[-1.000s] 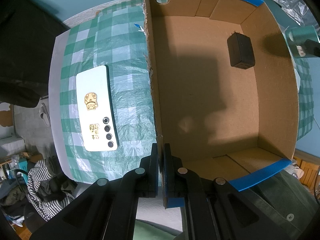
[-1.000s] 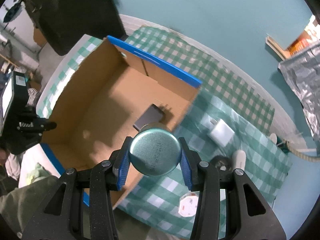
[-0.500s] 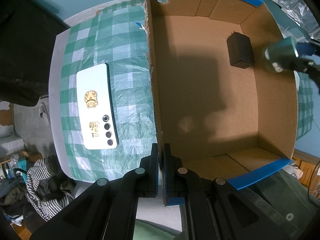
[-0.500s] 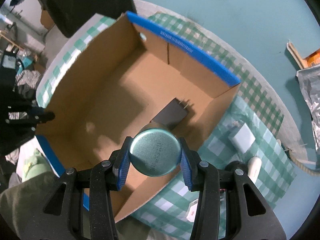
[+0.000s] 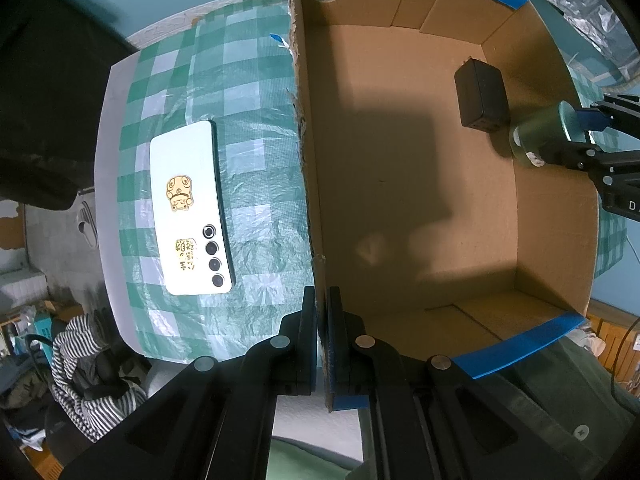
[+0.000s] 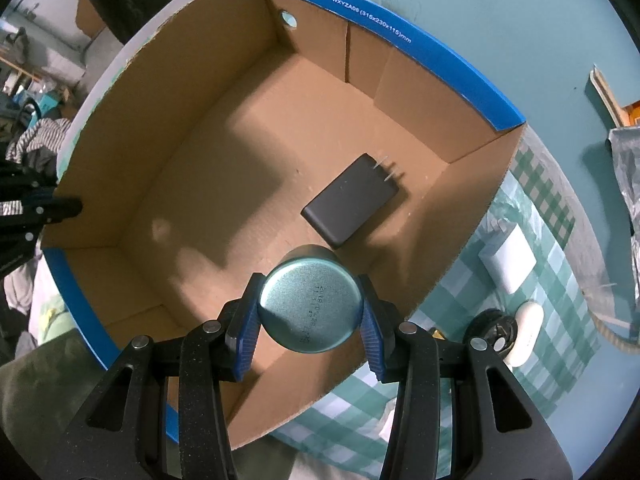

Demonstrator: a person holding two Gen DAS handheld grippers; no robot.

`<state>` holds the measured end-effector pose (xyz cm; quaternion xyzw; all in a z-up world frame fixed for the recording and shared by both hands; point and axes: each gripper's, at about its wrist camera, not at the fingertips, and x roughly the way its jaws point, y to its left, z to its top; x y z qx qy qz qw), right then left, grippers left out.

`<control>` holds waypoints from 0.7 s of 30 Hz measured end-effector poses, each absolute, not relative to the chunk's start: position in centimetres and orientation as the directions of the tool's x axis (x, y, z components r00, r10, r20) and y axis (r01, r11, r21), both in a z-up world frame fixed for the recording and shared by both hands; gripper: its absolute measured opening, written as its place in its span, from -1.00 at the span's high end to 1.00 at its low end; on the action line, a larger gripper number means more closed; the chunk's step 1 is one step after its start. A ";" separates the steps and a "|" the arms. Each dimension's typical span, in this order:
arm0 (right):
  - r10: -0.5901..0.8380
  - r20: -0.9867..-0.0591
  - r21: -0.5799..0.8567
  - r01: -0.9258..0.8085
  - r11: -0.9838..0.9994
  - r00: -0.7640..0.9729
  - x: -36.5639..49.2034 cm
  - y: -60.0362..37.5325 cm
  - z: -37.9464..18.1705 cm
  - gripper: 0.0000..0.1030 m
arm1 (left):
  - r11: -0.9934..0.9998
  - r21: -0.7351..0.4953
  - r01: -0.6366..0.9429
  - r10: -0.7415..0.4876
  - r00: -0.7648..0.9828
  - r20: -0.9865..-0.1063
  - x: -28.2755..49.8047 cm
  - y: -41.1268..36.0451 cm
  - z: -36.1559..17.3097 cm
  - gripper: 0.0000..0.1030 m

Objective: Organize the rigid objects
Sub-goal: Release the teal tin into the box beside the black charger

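Observation:
A cardboard box (image 5: pixel 556 216) with blue rims stands on a green checked cloth; it also shows in the right wrist view (image 6: pixel 132 112). My left gripper (image 5: pixel 322 320) is shut on the box's near side wall. My right gripper (image 6: pixel 310 316) is shut on a teal metal can (image 6: pixel 310 312) and holds it over the box's inside, near the right wall; the can also shows in the left wrist view (image 5: pixel 540 136). A black charger (image 6: pixel 352 200) lies on the box floor, just beyond the can; it also shows in the left wrist view (image 5: pixel 482 94).
A white phone (image 5: pixel 188 208) lies face down on the cloth left of the box. Right of the box lie a white charger (image 6: pixel 508 258), a black round object (image 6: pixel 490 326) and a white oval object (image 6: pixel 528 330). Striped clothing (image 5: pixel 88 380) lies beyond the table edge.
My right gripper has carried the can from outside the box's right wall to over its inside. The left gripper has stayed clamped on the box wall.

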<state>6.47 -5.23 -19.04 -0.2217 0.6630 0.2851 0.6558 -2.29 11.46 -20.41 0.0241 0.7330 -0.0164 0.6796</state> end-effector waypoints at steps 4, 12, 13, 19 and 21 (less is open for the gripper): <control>0.073 -0.997 0.081 -0.663 0.744 -0.039 6.5 -5.1 -19.3 0.15 | 0.998 0.006 0.058 0.011 -0.076 -0.997 -2.3 11.5 -20.4 0.92; 0.066 -0.997 0.071 -0.660 0.748 -0.032 6.4 -5.0 -19.5 0.15 | 0.998 0.006 0.058 0.010 -0.079 -0.997 -2.3 11.4 -20.4 0.92; 0.066 -0.997 0.071 -0.661 0.747 -0.032 6.4 -5.0 -19.5 0.15 | 0.998 0.006 0.059 0.011 -0.080 -0.997 -2.3 11.4 -20.4 0.92; 0.081 -0.996 0.082 -0.655 0.751 -0.032 6.5 -5.2 -19.2 0.09 | 0.998 0.007 0.061 0.012 -0.082 -0.997 -2.3 11.4 -20.5 0.92; 0.089 -0.996 0.084 -0.653 0.753 -0.025 6.5 -5.2 -18.9 0.06 | 0.998 0.008 0.061 0.013 -0.082 -0.997 -2.3 11.3 -20.5 0.92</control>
